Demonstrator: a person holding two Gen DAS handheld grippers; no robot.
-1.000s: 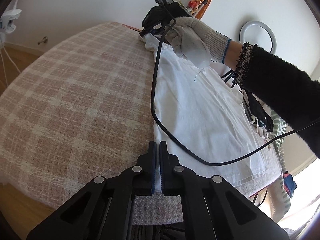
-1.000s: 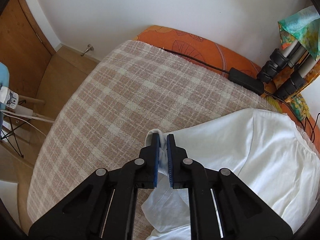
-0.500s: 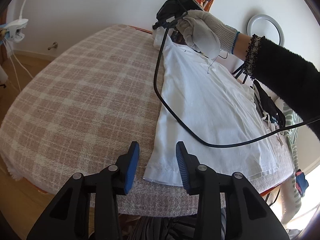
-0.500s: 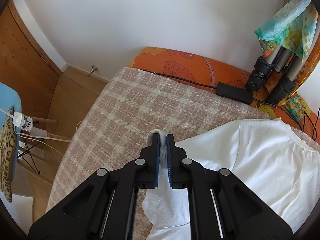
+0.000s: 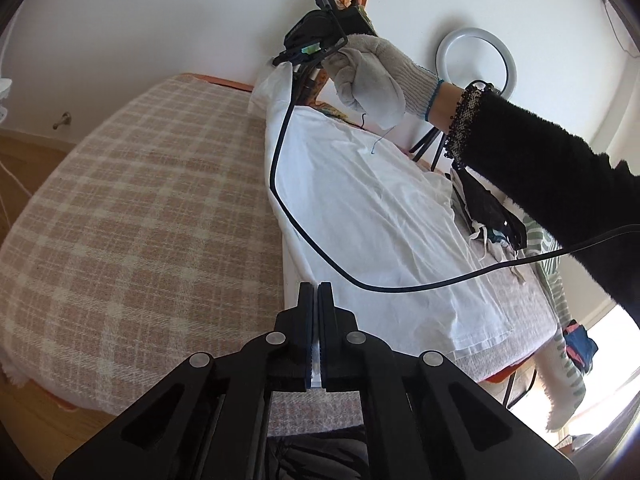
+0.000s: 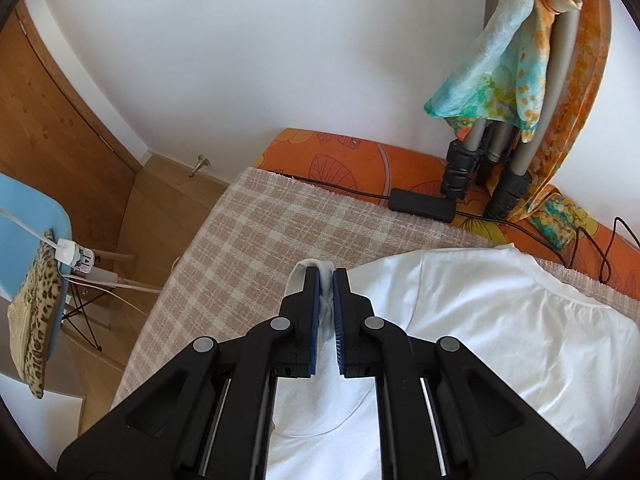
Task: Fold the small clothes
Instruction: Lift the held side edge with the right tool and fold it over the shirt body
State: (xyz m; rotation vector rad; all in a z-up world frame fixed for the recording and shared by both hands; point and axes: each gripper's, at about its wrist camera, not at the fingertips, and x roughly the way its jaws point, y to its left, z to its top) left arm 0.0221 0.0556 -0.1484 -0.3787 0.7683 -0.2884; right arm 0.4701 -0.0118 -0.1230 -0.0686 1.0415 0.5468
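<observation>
— Looking along my left gripper [image 5: 316, 300] first: where does the shirt [image 5: 372, 216] lie from the blanket [image 5: 140, 216]?

— It lies on the blanket's right half, stretched long and narrow, its length running straight away from me toward the wall. My left jaws are pressed together on the near hem corner, at the shirt's left edge. A sliver of white shows between the pads.

— And the far end?

— My gloved right hand [image 5: 368, 76] holds it up above the blanket's far edge. The right gripper [image 5: 316, 40] has the white cloth hanging from it there. A black cable [image 5: 288, 208] sags from that gripper across the shirt's middle.

— So, in the right view?

— My right gripper [image 6: 327, 292] is clamped on a bunched fold of the shirt [image 6: 500, 320], likely a sleeve or shoulder. The rest of it spreads right of the jaws, over the blanket [image 6: 256, 248]. Past the blanket's far edge lie an orange cover [image 6: 352, 160] and a black power brick [image 6: 422, 205].

— What does the next move turn on?

— I judge that both grips sit on the same long left edge, one at each end. Carrying that edge rightward together, across the blanket, should fold the shirt lengthwise. The sagging cable could get trapped in the fold.
</observation>
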